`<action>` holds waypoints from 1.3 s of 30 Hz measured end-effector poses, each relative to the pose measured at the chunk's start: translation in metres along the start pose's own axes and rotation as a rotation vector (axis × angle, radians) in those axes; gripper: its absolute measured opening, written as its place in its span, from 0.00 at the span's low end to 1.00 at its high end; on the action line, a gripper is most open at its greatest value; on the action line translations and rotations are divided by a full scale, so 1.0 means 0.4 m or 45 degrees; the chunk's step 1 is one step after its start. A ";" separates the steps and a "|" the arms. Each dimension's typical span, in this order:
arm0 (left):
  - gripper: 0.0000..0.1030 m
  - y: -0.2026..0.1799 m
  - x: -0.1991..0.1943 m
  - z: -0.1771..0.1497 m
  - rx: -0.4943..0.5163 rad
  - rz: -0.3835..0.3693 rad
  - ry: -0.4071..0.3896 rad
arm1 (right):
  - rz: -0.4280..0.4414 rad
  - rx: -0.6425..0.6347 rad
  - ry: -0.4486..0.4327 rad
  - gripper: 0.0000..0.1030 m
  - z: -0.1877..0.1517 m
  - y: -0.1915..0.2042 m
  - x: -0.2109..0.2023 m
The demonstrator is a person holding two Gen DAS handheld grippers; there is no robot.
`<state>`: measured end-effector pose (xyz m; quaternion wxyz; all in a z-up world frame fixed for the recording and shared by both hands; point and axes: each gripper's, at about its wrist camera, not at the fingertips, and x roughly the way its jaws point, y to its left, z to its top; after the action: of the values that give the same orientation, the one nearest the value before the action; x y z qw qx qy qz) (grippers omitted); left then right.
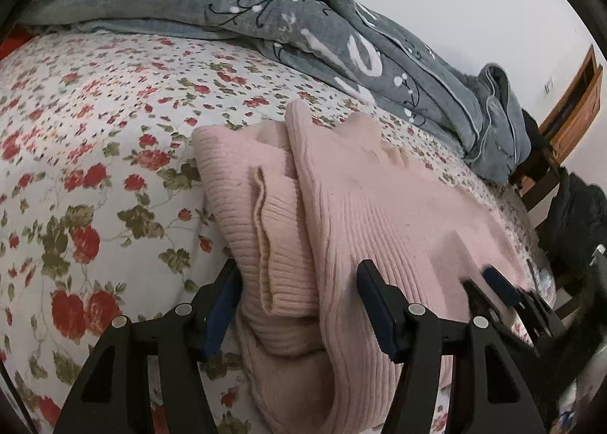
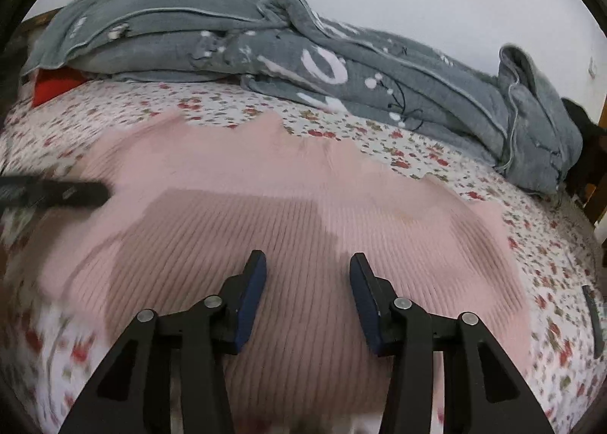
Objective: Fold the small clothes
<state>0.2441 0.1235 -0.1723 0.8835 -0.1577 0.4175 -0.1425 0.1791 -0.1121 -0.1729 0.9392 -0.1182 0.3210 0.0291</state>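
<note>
A pink ribbed knit sweater (image 1: 341, 206) lies partly folded on the flowered bedsheet (image 1: 95, 130). In the left wrist view my left gripper (image 1: 299, 274) is open, its jaws on either side of the sweater's folded left edge with a sleeve cuff (image 1: 265, 236) between them. My right gripper shows at the right of that view (image 1: 489, 282), blurred. In the right wrist view the sweater (image 2: 284, 214) spreads wide and my right gripper (image 2: 307, 263) is open just above its ribbed cloth, holding nothing. The left gripper's finger (image 2: 57, 193) shows blurred at the left.
A rumpled grey quilt (image 1: 265, 16) (image 2: 341, 66) lies along the back of the bed against the white wall. Something red (image 2: 53, 87) sits at the back left. Wooden furniture (image 1: 573, 111) and dark clothes (image 1: 576, 221) stand beyond the bed's right edge.
</note>
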 end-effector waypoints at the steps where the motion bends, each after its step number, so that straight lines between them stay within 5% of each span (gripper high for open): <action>1: 0.59 -0.002 0.003 0.002 0.005 0.003 0.002 | 0.007 -0.031 0.001 0.39 -0.020 0.011 -0.022; 8: 0.57 -0.006 0.021 0.017 -0.034 0.016 0.016 | 0.065 -0.105 -0.023 0.37 -0.119 0.027 -0.121; 12: 0.31 -0.014 0.010 0.018 -0.047 0.049 0.006 | 0.281 0.026 -0.094 0.37 -0.119 -0.058 -0.177; 20: 0.21 -0.079 -0.056 0.081 -0.072 0.097 -0.023 | 0.147 0.141 -0.267 0.44 -0.133 -0.256 -0.214; 30: 0.20 -0.372 -0.089 0.156 0.018 0.090 -0.043 | 0.141 0.377 -0.242 0.44 -0.231 -0.452 -0.218; 39: 0.19 -0.696 0.084 0.078 0.211 0.111 0.091 | 0.188 0.553 -0.259 0.44 -0.273 -0.541 -0.238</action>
<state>0.2555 -0.1377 -0.0659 0.8834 -0.0606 0.4421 -0.1434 0.0666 -0.3465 -0.1545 0.9654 0.1138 0.2314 0.0396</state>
